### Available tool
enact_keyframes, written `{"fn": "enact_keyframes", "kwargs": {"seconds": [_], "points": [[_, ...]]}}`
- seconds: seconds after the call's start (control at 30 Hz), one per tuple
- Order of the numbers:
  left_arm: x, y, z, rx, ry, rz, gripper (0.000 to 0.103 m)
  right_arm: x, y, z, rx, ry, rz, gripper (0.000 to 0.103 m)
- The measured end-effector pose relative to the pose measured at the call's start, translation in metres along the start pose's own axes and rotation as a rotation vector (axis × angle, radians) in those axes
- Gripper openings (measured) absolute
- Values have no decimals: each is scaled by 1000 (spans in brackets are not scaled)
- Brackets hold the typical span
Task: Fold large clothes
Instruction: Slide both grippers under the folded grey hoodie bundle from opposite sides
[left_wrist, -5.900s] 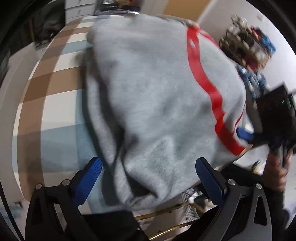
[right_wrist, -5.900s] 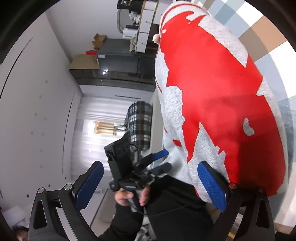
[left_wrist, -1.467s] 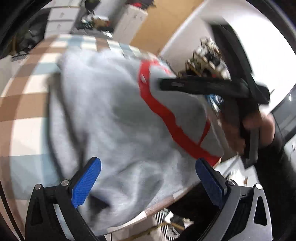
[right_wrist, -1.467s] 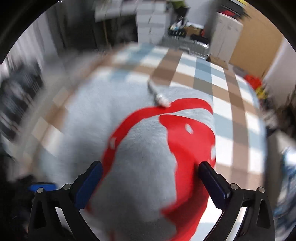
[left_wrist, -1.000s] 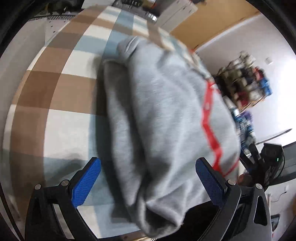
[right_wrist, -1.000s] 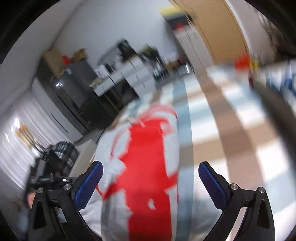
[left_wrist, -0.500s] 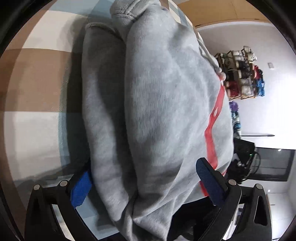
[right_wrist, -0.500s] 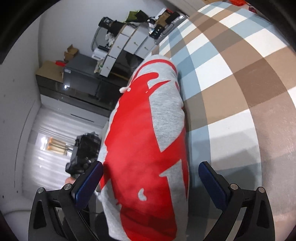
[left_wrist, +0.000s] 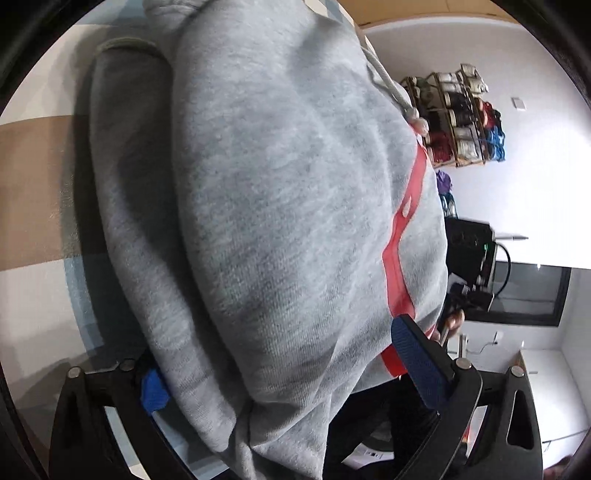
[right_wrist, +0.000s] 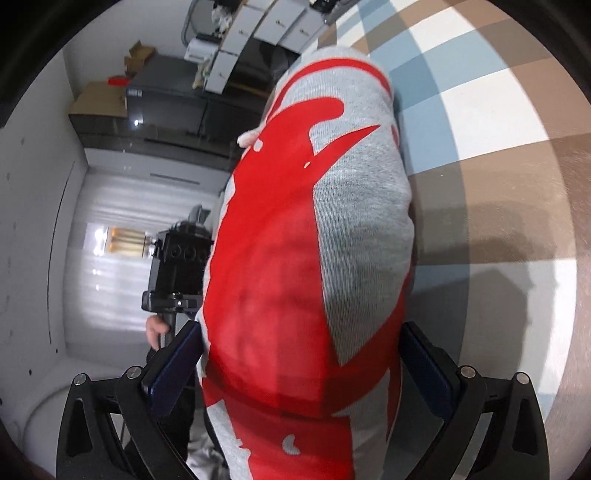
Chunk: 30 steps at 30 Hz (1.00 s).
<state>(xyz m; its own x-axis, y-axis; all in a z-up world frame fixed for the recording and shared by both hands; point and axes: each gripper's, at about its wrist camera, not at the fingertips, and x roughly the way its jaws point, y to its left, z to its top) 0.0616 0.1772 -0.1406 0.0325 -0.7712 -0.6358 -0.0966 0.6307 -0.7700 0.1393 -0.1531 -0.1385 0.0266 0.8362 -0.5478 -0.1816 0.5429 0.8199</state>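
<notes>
left gripper (left_wrist: 288, 373): wide, just closing a little, straddling folded grey hoodie (left_wrist: 277, 221)
right gripper (right_wrist: 299, 365): wide, straddling hoodie
counter (right_wrist: 498, 122): checked cloth
background: shoe rack (left_wrist: 458, 118)

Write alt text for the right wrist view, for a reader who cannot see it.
A folded grey sweatshirt with a large red print fills the centre, lying on a brown, blue and white checked tablecloth. The right gripper straddles its near end, blue pads at either side. The left gripper, in a hand, shows beyond it.
</notes>
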Motion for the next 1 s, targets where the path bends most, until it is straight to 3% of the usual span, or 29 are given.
{"fn": "enact_keyframes", "kwargs": {"seconds": [0.23, 0.3, 0.43, 0.63, 0.77, 0.87, 1.0], "points": [[13, -28, -4, 97, -35, 145, 72, 8, 7, -4, -39, -26, -38, 103], [12, -30, -7, 104, -53, 166, 62, 6, 8, -9, -44, -60, -38, 103], [9, -28, -20, 112, -84, 171, 52, 0, 15, -27, -58, -113, -45, 98], [21, -60, -53, 239, -148, 356, 52, -5, 19, -64, -40, -101, -59, 99], [29, -74, -68, 286, -242, 450, 56, -17, 15, -79, -36, -183, -97, 103], [34, -77, -68, 305, -280, 497, 57, -17, 31, -78, -151, -240, -187, 103], [34, -73, -68, 297, -305, 500, 59, -11, 29, -69, -144, -220, -164, 103]]}}
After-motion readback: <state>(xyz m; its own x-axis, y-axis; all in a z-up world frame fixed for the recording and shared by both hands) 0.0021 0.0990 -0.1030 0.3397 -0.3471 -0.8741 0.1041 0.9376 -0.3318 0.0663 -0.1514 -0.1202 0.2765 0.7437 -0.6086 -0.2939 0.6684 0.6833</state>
